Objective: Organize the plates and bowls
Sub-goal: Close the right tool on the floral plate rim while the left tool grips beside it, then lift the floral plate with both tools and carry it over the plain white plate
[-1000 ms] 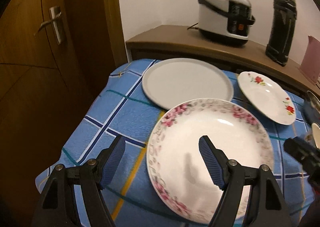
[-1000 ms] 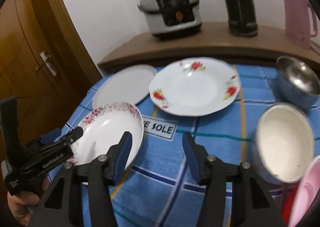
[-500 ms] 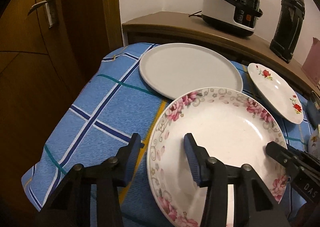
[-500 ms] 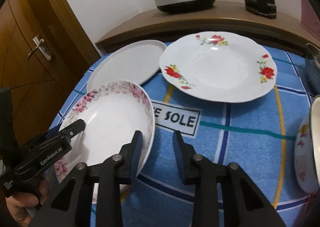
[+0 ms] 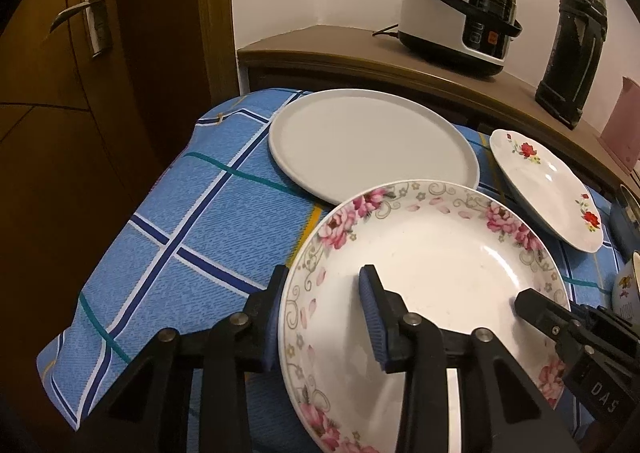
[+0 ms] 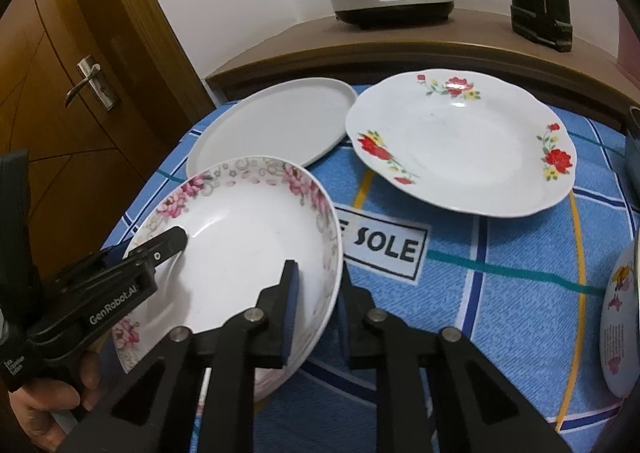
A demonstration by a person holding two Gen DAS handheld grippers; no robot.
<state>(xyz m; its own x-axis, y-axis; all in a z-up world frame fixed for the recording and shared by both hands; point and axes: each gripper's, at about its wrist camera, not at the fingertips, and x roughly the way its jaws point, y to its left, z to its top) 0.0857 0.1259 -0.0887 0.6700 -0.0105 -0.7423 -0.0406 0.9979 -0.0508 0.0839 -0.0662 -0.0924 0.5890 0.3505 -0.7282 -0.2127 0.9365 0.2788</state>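
Pink-flowered plate (image 5: 432,285): deep, white, at the near left of the blue checked tablecloth (image 5: 192,237), its far rim just beside the plain white plate (image 5: 372,141).

Left gripper (image 5: 322,309): astride the plate's left rim, one finger under and outside, one inside the well; jaws narrowed on the rim, seemingly gripping, though contact is hard to confirm.

Right gripper (image 6: 316,305): astride the opposite rim in the same manner, likewise apparently clamped.

Relation: the plate lies between both grippers, held edge to edge; neither is nearer.

Red-flowered plate (image 6: 460,145): farther right, apart from the held one.

Likely next move: a level two-handed lift onto a neighbouring plate.
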